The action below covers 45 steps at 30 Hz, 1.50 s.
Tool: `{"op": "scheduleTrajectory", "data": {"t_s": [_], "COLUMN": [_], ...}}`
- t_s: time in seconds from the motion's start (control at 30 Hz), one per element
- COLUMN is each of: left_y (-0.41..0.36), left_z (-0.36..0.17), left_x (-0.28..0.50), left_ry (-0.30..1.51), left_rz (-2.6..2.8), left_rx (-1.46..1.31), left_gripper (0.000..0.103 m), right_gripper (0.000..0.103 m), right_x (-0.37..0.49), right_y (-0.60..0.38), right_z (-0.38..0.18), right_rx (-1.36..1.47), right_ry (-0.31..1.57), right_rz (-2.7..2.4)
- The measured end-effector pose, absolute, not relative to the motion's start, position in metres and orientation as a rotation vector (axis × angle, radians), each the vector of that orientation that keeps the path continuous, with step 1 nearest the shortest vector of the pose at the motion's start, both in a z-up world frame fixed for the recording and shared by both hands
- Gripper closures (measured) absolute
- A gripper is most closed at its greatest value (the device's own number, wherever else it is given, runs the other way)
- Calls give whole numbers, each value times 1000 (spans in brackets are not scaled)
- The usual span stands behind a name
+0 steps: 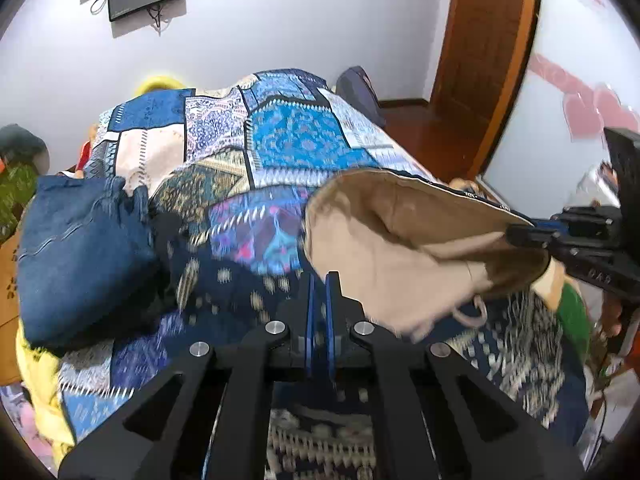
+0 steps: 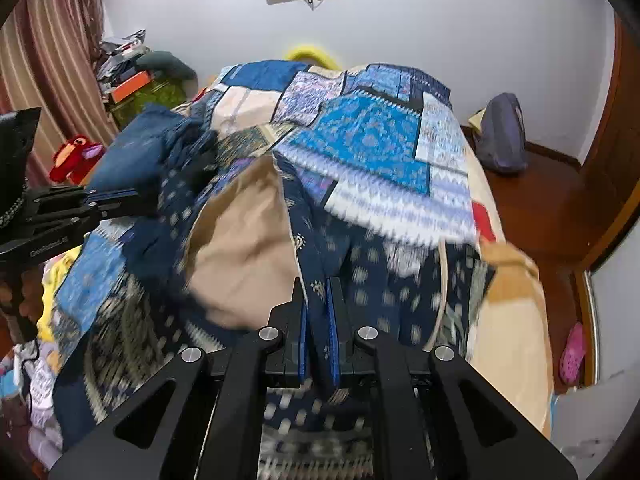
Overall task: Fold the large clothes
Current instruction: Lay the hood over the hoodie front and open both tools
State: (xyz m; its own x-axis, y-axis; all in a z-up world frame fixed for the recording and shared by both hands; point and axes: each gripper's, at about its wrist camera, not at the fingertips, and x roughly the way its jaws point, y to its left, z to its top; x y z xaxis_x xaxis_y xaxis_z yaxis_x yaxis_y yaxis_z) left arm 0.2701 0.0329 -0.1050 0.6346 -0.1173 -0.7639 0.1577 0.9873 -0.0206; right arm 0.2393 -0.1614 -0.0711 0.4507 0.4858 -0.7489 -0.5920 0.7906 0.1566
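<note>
A large blue patchwork-print garment (image 1: 280, 140) with a tan lining (image 1: 384, 248) lies spread over a bed; it also shows in the right wrist view (image 2: 372, 144), lining (image 2: 240, 248) turned up. My left gripper (image 1: 319, 280) is shut on the garment's dark navy printed edge. My right gripper (image 2: 319, 284) is shut on another part of that navy edge. The right gripper shows at the right of the left wrist view (image 1: 516, 234), pinching the lining fold. The left gripper shows at the left of the right wrist view (image 2: 136, 200). The cloth is motion-blurred.
Folded blue jeans (image 1: 80, 248) lie on the bed's left side. A yellow cloth (image 1: 44, 380) hangs at the left edge. A wooden door (image 1: 480, 60) and dark floor are to the right. A grey bag (image 2: 502, 136) sits on the floor. Clutter and a curtain (image 2: 48, 60) stand at left.
</note>
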Motion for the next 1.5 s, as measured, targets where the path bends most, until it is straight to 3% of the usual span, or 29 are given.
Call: {"op": "scheduleTrajectory", "data": {"t_s": [0.13, 0.3, 0.43, 0.53, 0.57, 0.6, 0.67, 1.23, 1.27, 1.33, 1.37, 1.4, 1.5], "left_y": [29, 32, 29, 30, 30, 31, 31, 18, 18, 18, 17, 16, 12], "left_z": [-115, -126, -126, -122, -121, -120, -119, -180, -183, -191, -193, -194, -181], "left_x": [251, 244, 244, 247, 249, 252, 260, 358, 361, 372, 376, 377, 367], "left_ry": [928, 975, 975, 955, 949, 943, 937, 987, 994, 1021, 1029, 1029, 974], "left_rz": [-162, -149, -125, -125, -124, -125, -126, -219, -241, -250, -246, -233, -227], "left_rx": [50, -9, -4, -3, -1, 3, 11, 31, 22, 1, 0, 6, 41], "left_gripper": [97, 70, 62, 54, 53, 53, 52, 55, 60, 73, 86, 96, 96], "right_gripper": [95, 95, 95, 79, 67, 56, 50, 50, 52, 70, 86, 95, 97], "right_x": [219, 207, 207, 209, 211, 215, 216, 291, 296, 306, 313, 318, 320], "right_y": [-173, -183, -181, -175, -172, -167, -158, -103, -104, -106, -110, -114, -127], "right_z": [-81, -92, -83, -75, -73, -69, -67, -106, -107, -110, -112, -113, -104], "right_rx": [-124, -122, -172, -173, -165, -157, -156, -189, -185, -172, -153, -131, -57], "right_ry": [915, 939, 918, 936, 935, 920, 890, 910, 903, 907, 924, 942, 944], "right_rz": [666, 602, 567, 600, 613, 617, 619, 608, 597, 580, 571, 562, 557]}}
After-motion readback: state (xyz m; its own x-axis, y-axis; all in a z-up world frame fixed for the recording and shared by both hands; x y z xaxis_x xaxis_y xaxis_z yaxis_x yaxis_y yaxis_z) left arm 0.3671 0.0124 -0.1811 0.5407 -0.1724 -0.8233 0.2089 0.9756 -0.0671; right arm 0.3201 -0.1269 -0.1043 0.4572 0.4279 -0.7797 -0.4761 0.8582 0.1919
